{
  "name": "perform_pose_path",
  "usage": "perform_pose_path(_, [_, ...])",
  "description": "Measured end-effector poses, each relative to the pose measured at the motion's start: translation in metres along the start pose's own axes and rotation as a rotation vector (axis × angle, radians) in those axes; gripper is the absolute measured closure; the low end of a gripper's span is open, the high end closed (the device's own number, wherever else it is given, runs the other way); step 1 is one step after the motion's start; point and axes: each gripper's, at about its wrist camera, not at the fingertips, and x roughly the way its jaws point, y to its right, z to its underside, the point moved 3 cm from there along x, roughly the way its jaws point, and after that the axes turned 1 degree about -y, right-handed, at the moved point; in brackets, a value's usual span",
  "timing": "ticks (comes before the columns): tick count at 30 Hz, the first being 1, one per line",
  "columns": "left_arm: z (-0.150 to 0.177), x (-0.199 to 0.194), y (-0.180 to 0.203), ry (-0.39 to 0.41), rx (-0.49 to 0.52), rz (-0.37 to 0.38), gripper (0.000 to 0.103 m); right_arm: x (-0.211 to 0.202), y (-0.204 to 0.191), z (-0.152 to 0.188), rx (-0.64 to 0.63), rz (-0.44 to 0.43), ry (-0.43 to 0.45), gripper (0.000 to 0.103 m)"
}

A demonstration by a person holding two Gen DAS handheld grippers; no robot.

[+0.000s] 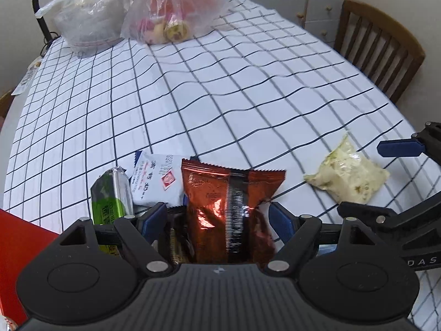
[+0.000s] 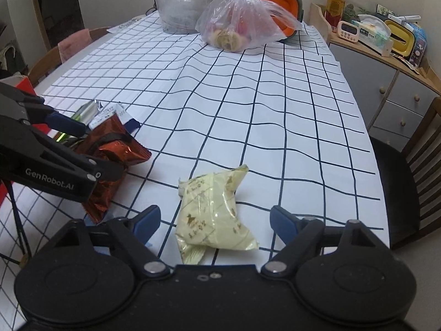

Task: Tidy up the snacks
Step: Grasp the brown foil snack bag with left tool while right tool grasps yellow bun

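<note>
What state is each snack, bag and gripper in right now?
Left gripper: open, around the red packet.
Right gripper: open, around the yellow packet.
Red packet: sealed, lying on the table.
Yellow packet: sealed, crumpled, lying on the table.
Green packet: sealed, lying beside the white packet.
Pink bag: loosely gathered, snacks inside.
Clear bag: full, upright.
</note>
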Motion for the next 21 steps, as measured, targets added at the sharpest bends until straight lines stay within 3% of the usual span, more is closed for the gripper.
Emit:
perform_pose_path(3, [0.001,0.004,-0.001,-0.010,-0.008,-0.003,0.024,0.004,-0.003,0.000,-0.010,0.008,-0.001,0.024])
perform_pose_path(6, [0.000,0.005,-0.001,-0.010,-0.014,0.003,0.038,0.007,-0.005,0.000,-0.025,0.021,-0.006,0.032])
perform_pose_path(11, [0.001,0.003,-0.002,-0.007,-0.033,0.007,0.052,0.006,-0.005,0.000,-0.029,0.022,0.000,0.057])
perform_pose_path(14, [0.001,0.002,-0.004,-0.012,-0.056,0.026,0.062,0.003,-0.006,-0.001,-0.025,0.019,0.010,0.067])
perform_pose_path(21, [0.005,-0.008,-0.002,-0.001,-0.086,0.037,0.065,-0.021,-0.005,0.000,0.013,0.016,0.037,0.070])
